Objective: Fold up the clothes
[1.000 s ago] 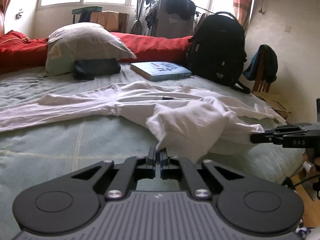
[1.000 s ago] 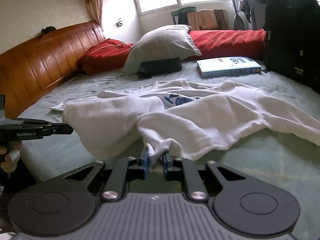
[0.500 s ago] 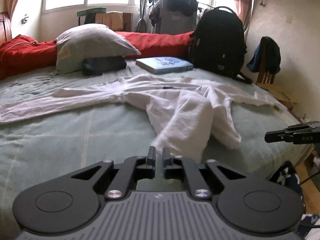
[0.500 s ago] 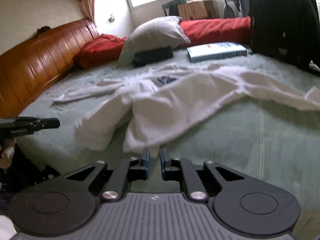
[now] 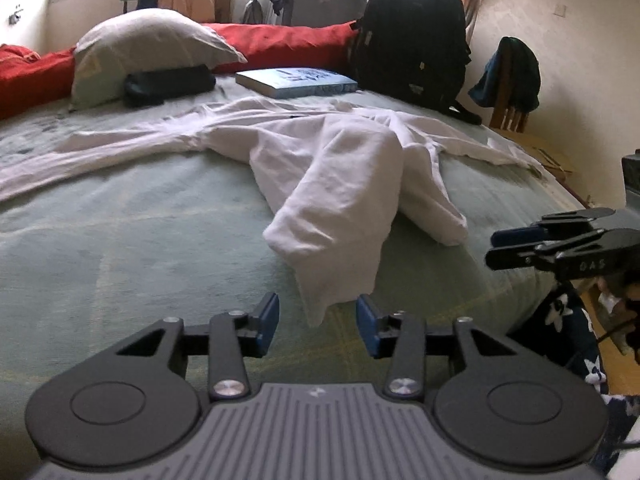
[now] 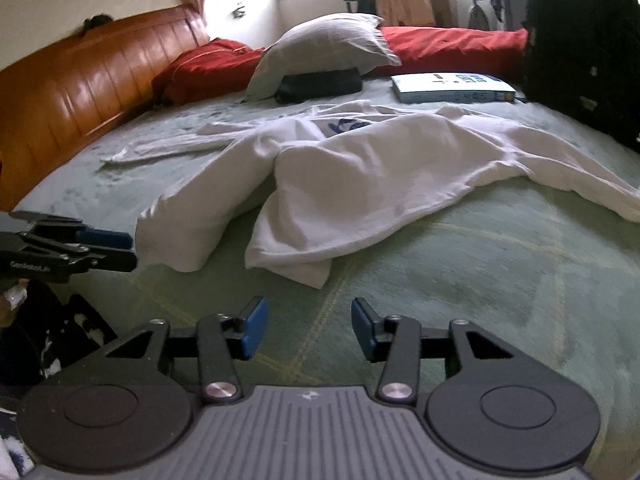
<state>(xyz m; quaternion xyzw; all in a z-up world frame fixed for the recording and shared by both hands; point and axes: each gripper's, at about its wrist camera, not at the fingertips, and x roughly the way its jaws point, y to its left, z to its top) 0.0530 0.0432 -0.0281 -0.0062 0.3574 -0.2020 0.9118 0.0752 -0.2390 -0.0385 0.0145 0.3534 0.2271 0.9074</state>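
**Both grippers letting go at the near edge of the bed**

Opening at this moment, the jaws of my left gripper (image 5: 317, 326) stand well apart, and the lowest tip of the crumpled white long-sleeved shirt (image 5: 344, 184) hangs between the blue pads without either one pressing on it. My right gripper (image 6: 305, 330) is opening too, with nothing between its fingers; the nearest folded corner of the shirt lies just beyond it on the pale green bedspread (image 6: 500, 280).

One shirt is in play. It lies bunched across the middle of the bed, two thick folds running toward the near edge and one sleeve stretched toward each side edge. A blue print shows near its collar, too small for me to read.

Along the far edge I count one grey pillow (image 6: 324, 46) resting on one flat black pouch (image 6: 320, 85), one light blue book (image 6: 452, 86) whose cover lettering I cannot make out, one large black backpack (image 5: 412, 36) and a long red quilt (image 5: 284, 42). A polished wooden headboard (image 6: 80, 92) closes off one side.

Each gripper shows side-on in the other's view: the left one's black body reads "GenRobot.AI", the right one's only "DAS".
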